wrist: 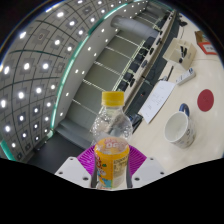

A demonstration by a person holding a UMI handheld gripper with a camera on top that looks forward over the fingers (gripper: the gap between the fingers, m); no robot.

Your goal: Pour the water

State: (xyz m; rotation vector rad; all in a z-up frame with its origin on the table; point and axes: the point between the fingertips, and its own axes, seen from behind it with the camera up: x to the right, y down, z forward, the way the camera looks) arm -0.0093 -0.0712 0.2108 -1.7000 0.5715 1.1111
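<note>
Gripper [111, 170] clamps bottle [112, 140] (base hidden)

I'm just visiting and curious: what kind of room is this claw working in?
Probably an office or lab. The claw holds a bottle above a white table with a mug and papers, under a ceiling dotted with small lights.

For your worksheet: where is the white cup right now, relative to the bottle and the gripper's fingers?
In the gripper view, the white cup stands on the table to the right of the bottle, which the gripper holds between its fingers; the cup is beyond the fingertips, below a red disc.
</note>
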